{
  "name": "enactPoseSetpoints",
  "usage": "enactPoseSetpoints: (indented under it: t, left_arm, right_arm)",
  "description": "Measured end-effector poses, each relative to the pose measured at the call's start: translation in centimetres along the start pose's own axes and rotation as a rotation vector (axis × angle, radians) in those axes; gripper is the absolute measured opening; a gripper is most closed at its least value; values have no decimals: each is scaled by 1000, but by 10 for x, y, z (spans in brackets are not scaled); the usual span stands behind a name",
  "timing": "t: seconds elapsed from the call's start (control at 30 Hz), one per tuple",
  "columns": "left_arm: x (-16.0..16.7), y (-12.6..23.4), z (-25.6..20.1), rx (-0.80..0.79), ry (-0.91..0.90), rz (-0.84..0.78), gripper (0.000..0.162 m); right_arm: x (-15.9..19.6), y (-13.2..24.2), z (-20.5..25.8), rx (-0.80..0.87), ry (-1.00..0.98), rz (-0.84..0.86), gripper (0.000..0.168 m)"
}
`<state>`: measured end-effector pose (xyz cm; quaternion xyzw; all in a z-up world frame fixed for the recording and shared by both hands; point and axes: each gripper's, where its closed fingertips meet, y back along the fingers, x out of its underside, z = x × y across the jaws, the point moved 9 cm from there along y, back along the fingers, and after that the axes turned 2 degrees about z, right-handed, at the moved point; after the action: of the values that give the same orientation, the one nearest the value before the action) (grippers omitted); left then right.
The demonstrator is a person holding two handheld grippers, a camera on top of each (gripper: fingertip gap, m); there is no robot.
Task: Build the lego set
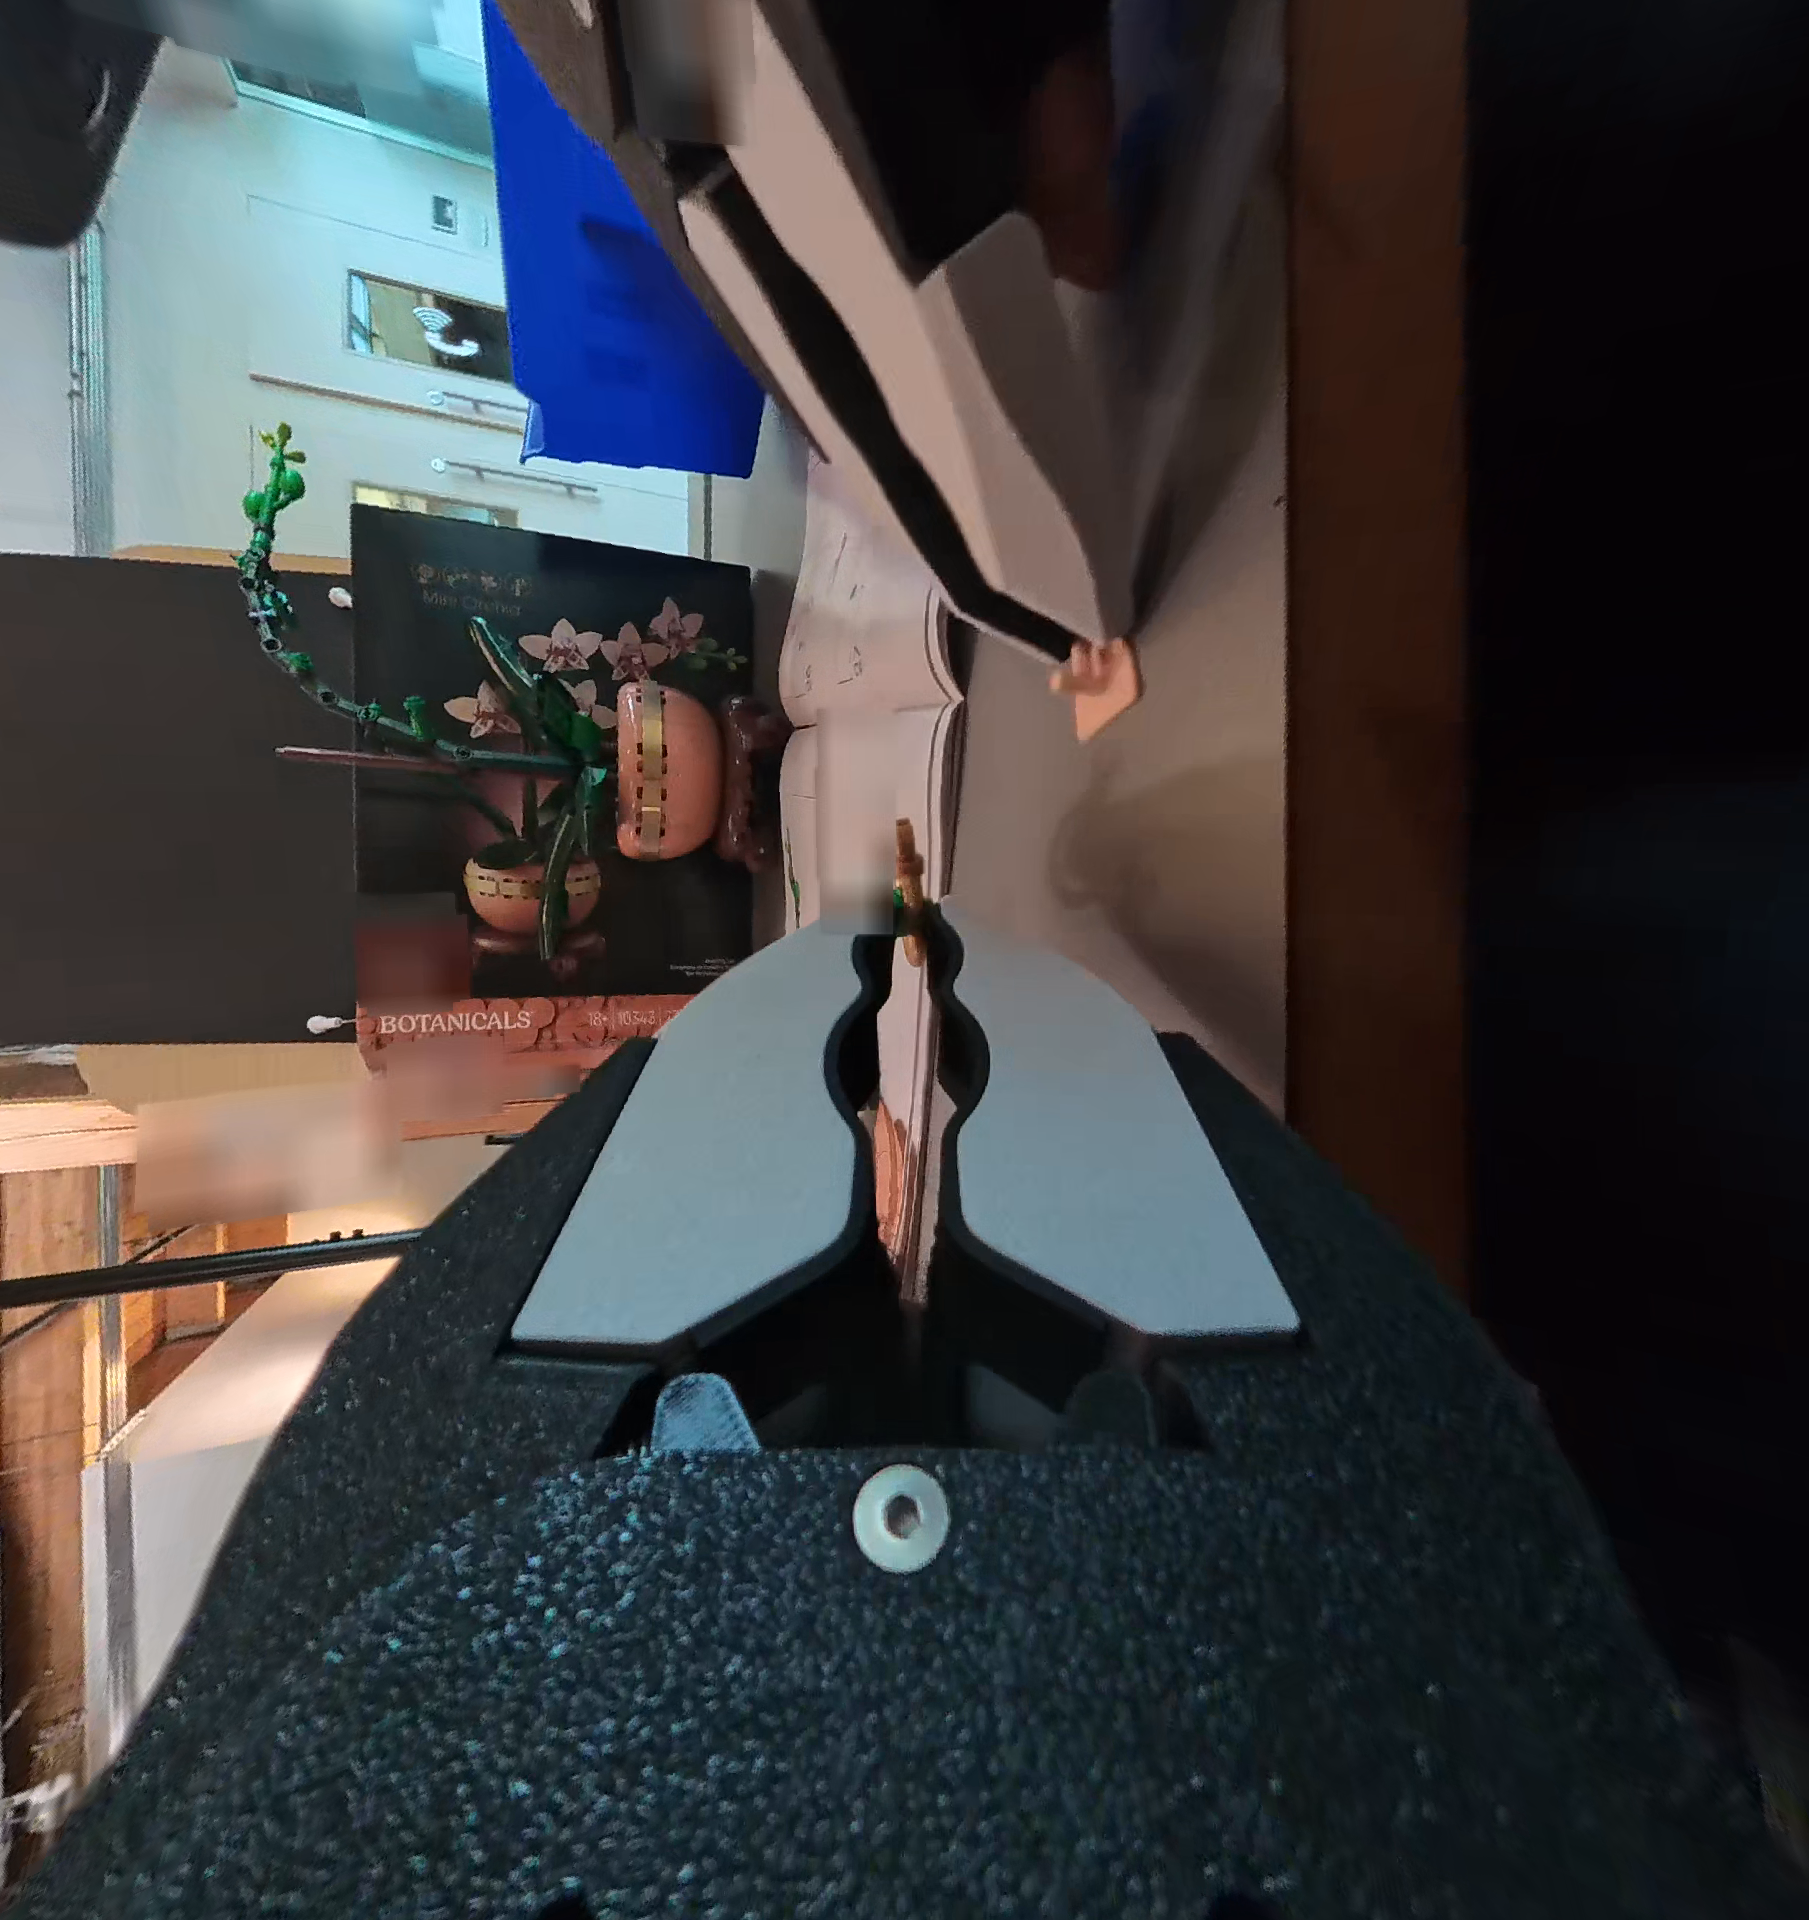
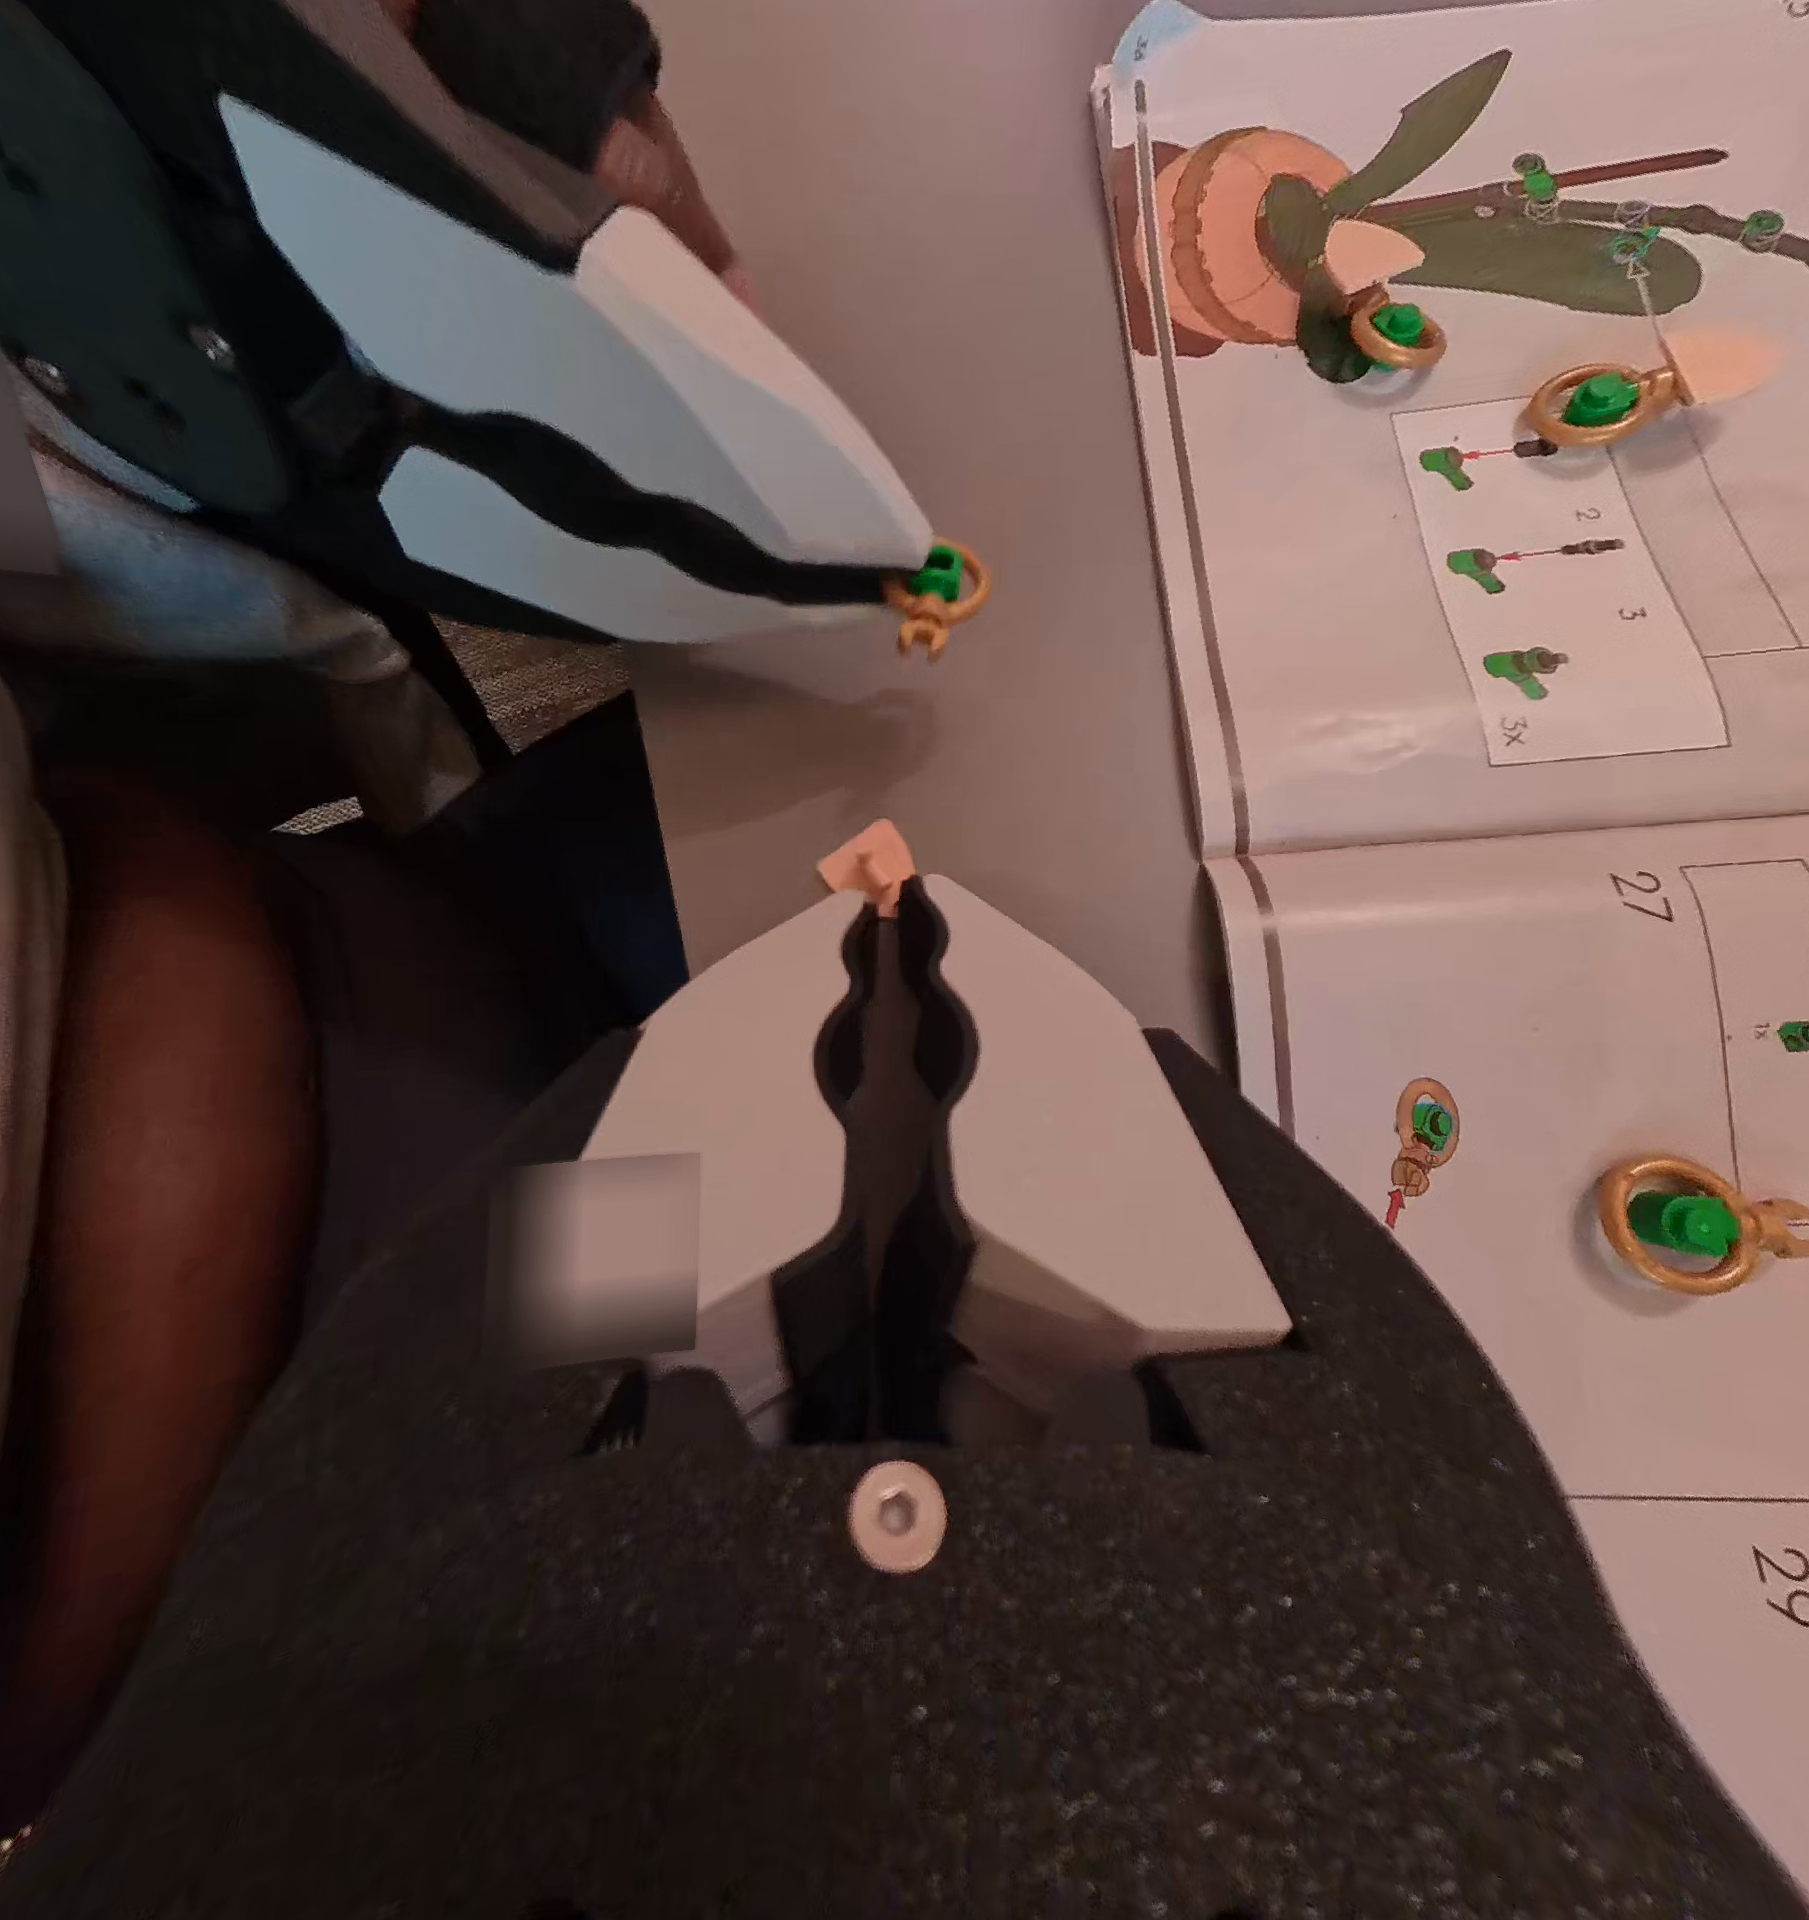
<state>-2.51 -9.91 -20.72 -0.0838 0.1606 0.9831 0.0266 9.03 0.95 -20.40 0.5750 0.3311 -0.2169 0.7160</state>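
My left gripper (image 1: 905,930) is shut on a gold ring piece with a green stud (image 1: 910,894); in the right wrist view the same gripper (image 2: 915,597) shows at upper left holding the gold ring (image 2: 941,597) above the grey table. My right gripper (image 2: 895,899) is shut on a small peach petal piece (image 2: 869,857); in the left wrist view it (image 1: 1071,649) comes in from the top with the peach piece (image 1: 1102,686) at its tips. The two pieces are apart. A partly built green orchid stem (image 1: 276,582) stands at the left in the left wrist view.
The open instruction booklet (image 2: 1502,727) lies on the grey table to the right, with three more gold-ring-and-green-stud pieces (image 2: 1679,1226) resting on its pages. The set's box (image 1: 557,779) stands behind the booklet (image 1: 858,665). A person's legs are at the left in the right wrist view.
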Motion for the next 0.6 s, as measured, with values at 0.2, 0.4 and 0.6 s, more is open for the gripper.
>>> enactPoseSetpoints:
  t: [0.2,0.4,0.6]
  left_arm:
    - [-4,-1,-6,27,-78,17,5]
    - [-5,3,-3,43,-76,23,5]
    - [-10,4,-8,43,-120,68,5]
  right_arm:
    - [-3,-3,1,8,17,0,0]
    - [-12,8,0,-55,362,116,14]
    - [-43,-1,-14,-319,675,234,10]
